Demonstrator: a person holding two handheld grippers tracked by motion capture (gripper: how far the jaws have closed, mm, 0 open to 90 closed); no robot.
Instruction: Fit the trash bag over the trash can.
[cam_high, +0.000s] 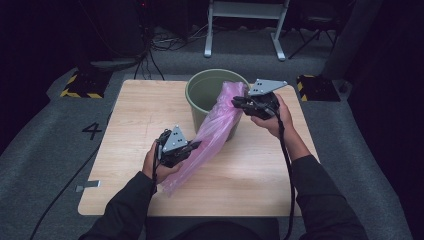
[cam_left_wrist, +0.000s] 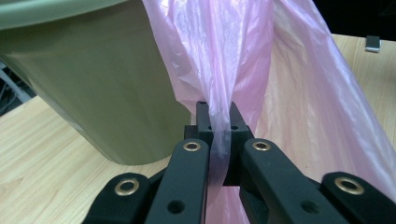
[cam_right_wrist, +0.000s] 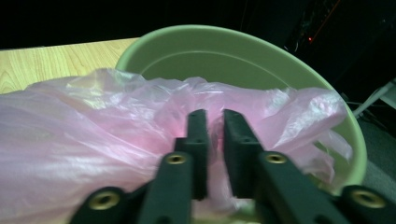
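A thin pink plastic bag (cam_high: 212, 132) stretches slantwise from the table's near middle up to the rim of a green bin (cam_high: 202, 92). My left gripper (cam_high: 196, 145) is shut on the bag's lower part. In the left gripper view the film (cam_left_wrist: 224, 56) is pinched between the jaws (cam_left_wrist: 219, 112), with the bin's wall (cam_left_wrist: 93, 84) close on the left. My right gripper (cam_high: 235, 102) grips the bag's upper end over the bin's rim. In the right gripper view its jaws (cam_right_wrist: 214, 119) press on crumpled film (cam_right_wrist: 93, 126) above the bin's mouth (cam_right_wrist: 224, 51).
The bin stands at the back middle of a light wooden table (cam_high: 135, 120). Behind the table stand a white metal frame (cam_high: 245, 25) and yellow-black striped blocks (cam_high: 82, 82) on grey carpet. Cables trail from both grippers toward the near edge.
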